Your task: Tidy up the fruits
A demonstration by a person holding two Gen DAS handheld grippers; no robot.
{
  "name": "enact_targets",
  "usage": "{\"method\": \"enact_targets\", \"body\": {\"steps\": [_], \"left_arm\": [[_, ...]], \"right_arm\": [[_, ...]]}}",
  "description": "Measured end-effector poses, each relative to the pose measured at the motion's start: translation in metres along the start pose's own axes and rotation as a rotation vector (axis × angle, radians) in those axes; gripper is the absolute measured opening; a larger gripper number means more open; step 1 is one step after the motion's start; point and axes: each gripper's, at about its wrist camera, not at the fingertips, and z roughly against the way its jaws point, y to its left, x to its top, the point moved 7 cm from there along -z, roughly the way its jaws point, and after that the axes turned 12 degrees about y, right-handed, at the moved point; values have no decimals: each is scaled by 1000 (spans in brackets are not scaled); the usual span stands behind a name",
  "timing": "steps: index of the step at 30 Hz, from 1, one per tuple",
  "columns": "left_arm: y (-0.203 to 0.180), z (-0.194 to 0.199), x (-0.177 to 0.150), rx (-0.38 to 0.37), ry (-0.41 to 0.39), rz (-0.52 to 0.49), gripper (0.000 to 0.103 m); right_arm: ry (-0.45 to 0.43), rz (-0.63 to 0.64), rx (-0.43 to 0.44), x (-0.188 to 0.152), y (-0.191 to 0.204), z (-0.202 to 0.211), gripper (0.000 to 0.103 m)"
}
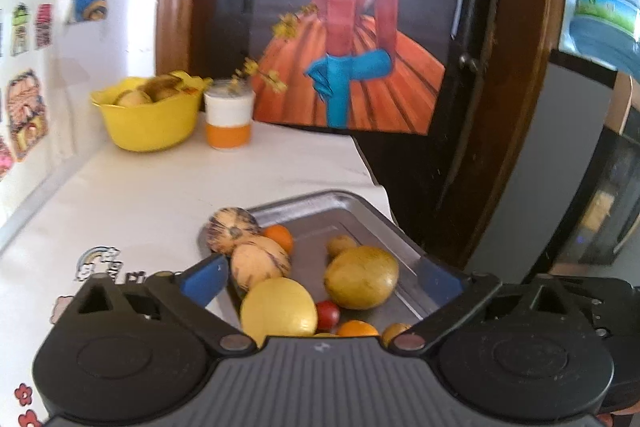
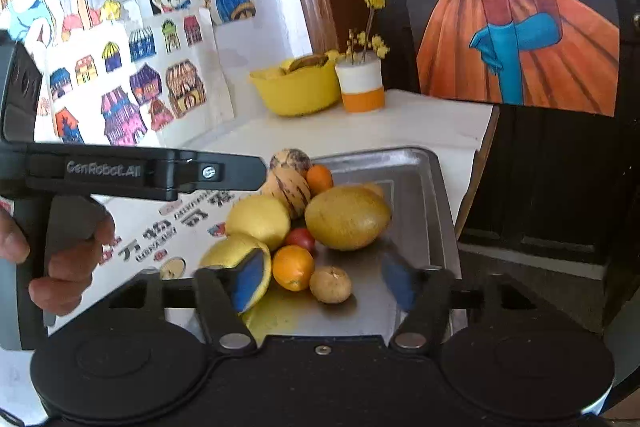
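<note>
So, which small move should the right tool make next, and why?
Probably ease the right tool forward and shut it on the orange. Both tools are open and empty, and that fruit lies between the fingers on the metal tray.

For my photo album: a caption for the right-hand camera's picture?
Open tongs hover over a metal tray of fruit, yellow bowl behind.
</note>
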Motion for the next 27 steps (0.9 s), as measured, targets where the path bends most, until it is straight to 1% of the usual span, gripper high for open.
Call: {"method": "enact_targets", "body": {"steps": [1,3,5,7,10,14,21,23,27], "left_arm": [[3,3,-1,-2,-6,12,102],[10,8,-4,-2,-13,41,102],[17,14,-8,7,-27,76,102],[22,24,-12,6,-59,105,102],[28,38,-19,34,-94,132,102],[32,50,-29,65,-118,140,102],[38,67,-43,81,-141,166,102],[39,71,-46,84,-148,173,102],[43,77,-61,123,-140,193,102]], "right_arm": [[-12,-6,3,1,1,3,86],[-41,-16,15,2,5,8,94],[-62,-20,24,3,9,13,97],[-84,-22,19,3,13,18,102],[-107,-6,10,2,21,24,102],[-134,23,-17,-2,33,30,102],[-183,40,-53,-9,49,42,102],[-204,33,-63,-11,52,46,102],[-227,-10,-56,-20,55,50,102]]}}
